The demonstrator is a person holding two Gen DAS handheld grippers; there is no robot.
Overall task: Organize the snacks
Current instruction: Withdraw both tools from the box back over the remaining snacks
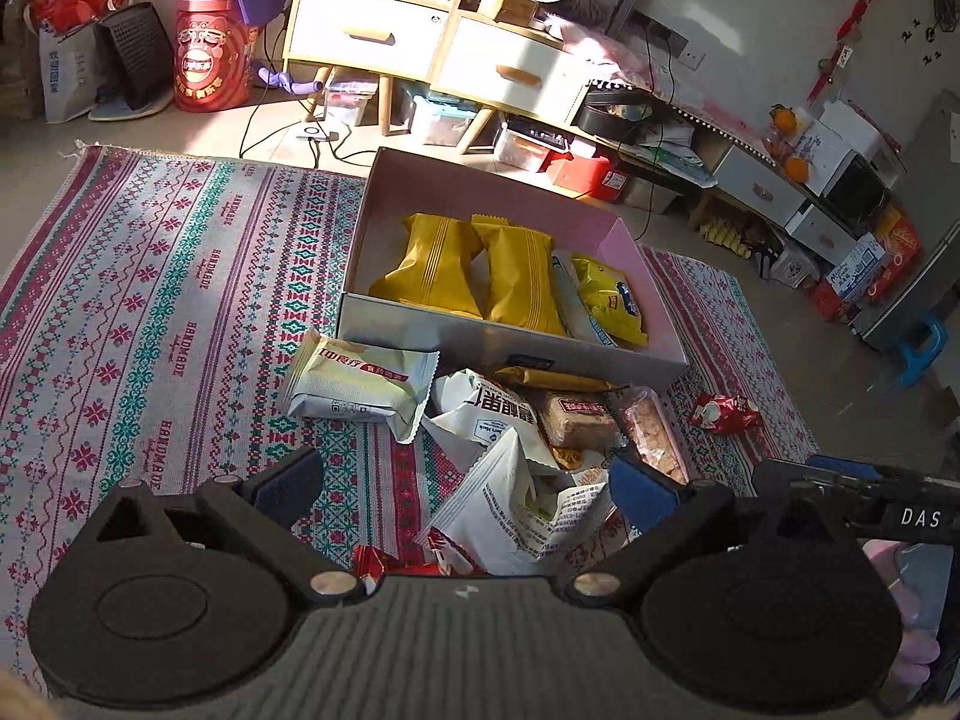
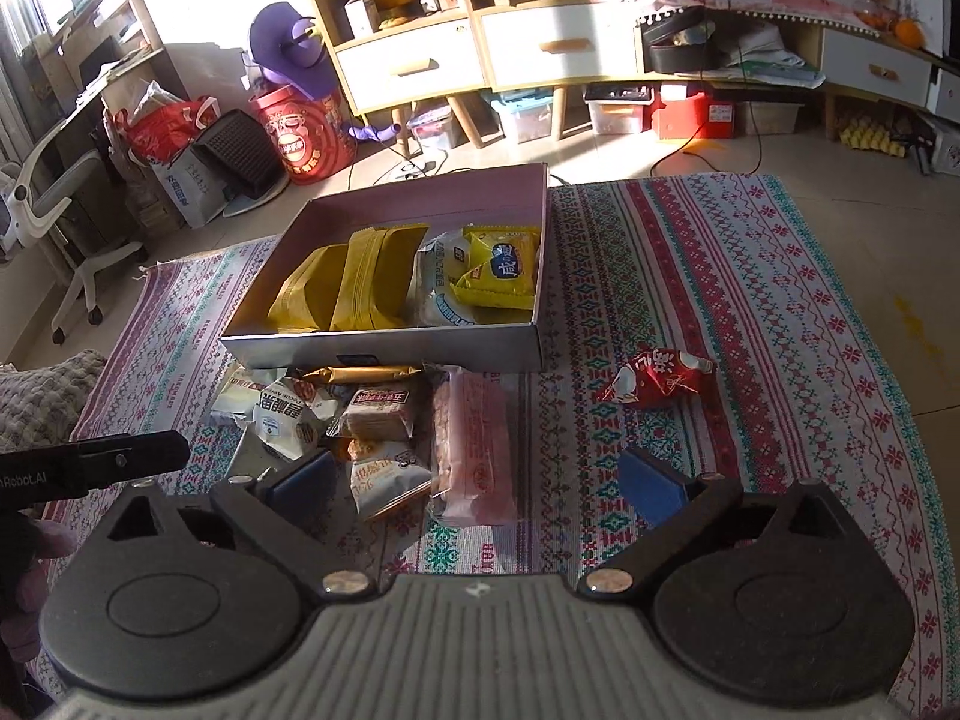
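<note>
An open cardboard box (image 1: 480,342) (image 2: 384,348) stands on the patterned rug and holds two yellow packets (image 1: 474,267) (image 2: 354,279), a white packet and a small yellow one (image 2: 501,267). A heap of loose snack packets (image 1: 510,420) (image 2: 384,426) lies in front of the box. A pale green packet (image 1: 363,381) lies at the heap's left. A red packet (image 1: 723,411) (image 2: 660,381) lies apart to the right. My left gripper (image 1: 468,489) is open and empty above the heap's white packet (image 1: 522,510). My right gripper (image 2: 474,480) is open and empty above a pink packet (image 2: 477,450).
Wooden cabinets with white drawers (image 1: 432,42) (image 2: 480,54) stand behind the box, with storage bins and cables under them. A red drum (image 1: 210,54) and bags stand at the back left. An office chair (image 2: 54,204) is at the left.
</note>
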